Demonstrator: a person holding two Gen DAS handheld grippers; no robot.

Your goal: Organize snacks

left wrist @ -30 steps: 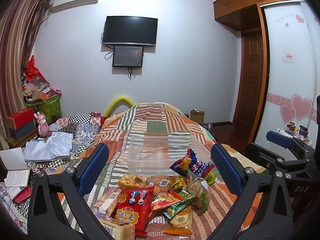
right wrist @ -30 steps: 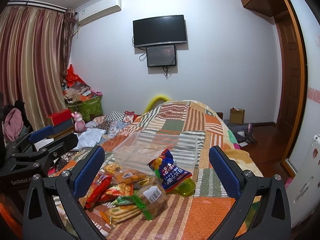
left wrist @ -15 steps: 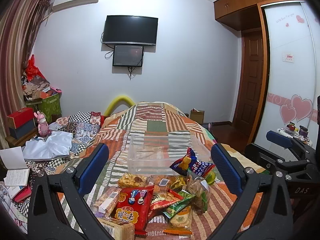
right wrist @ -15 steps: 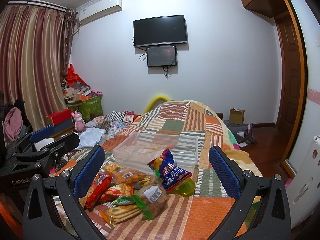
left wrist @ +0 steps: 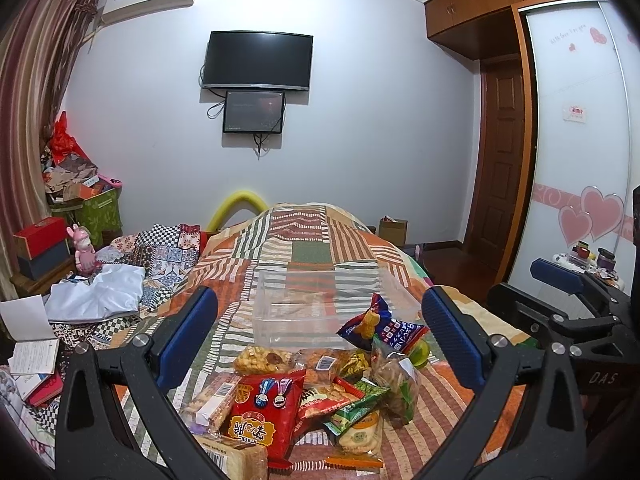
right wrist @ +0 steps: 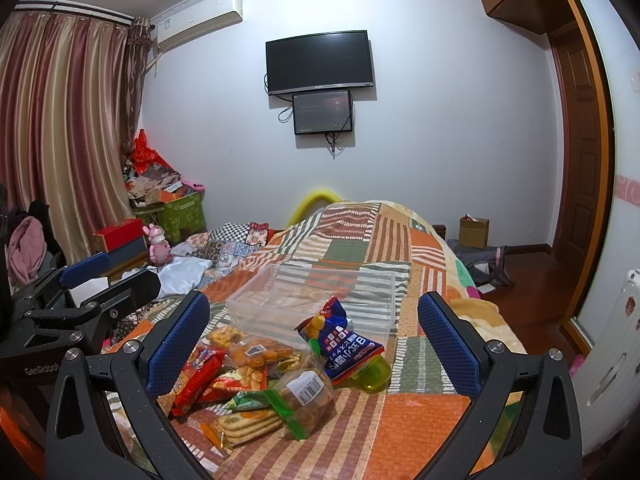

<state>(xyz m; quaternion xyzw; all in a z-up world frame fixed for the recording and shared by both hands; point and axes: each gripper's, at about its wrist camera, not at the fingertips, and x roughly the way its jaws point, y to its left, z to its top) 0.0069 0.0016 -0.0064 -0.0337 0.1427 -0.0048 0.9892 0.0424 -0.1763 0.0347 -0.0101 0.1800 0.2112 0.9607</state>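
The near wrapped biscuit bar (left wrist: pixel 236 458) runs off the bottom edge in the left wrist view. The green cup (right wrist: pixel 370 372) is mostly hidden under the blue snack bag (right wrist: pixel 340 340). Print on the red packet (left wrist: pixel 262 412) is too small to read.

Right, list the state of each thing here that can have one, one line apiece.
left gripper: open, holding nothing.
right gripper: open, holding nothing.
clear plastic box: lidless, empty, upright on the bed.
snack packets: sealed, heaped loose in front of the box.
blue snack bag: leaning against the box, outside it.
television: screen dark.
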